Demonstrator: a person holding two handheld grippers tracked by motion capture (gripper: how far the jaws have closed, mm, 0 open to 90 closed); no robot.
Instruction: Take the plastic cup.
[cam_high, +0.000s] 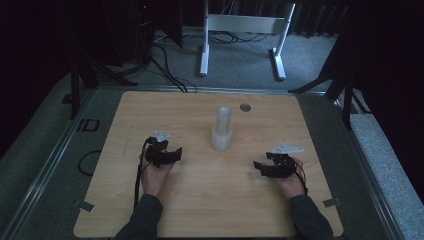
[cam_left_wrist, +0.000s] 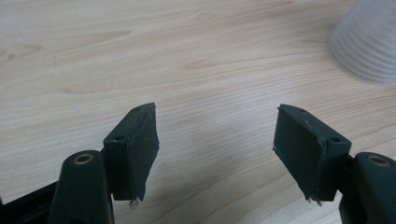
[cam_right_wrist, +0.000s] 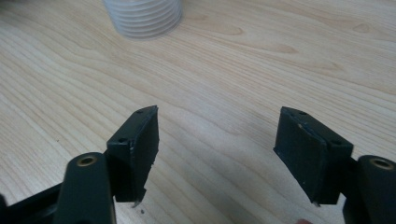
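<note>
At the middle of the wooden table (cam_high: 150, 210), between your 2 hands, stands the stack of white plastic cups (cam_high: 221, 128), upright and well apart from both grippers. Your left gripper (cam_high: 175, 153) and right gripper (cam_high: 258, 166) both rest low on the wood with jaws apart and nothing between them. Judge the stack light, thin-walled and easily crushed or tipped, so take it low on the ribbed rims (cam_right_wrist: 142, 18) with a gentle squeeze. Beyond the table lie grey carpet (cam_high: 240, 60), a white frame (cam_high: 245, 25) and loose cables (cam_high: 170, 70) in a dim room.
</note>
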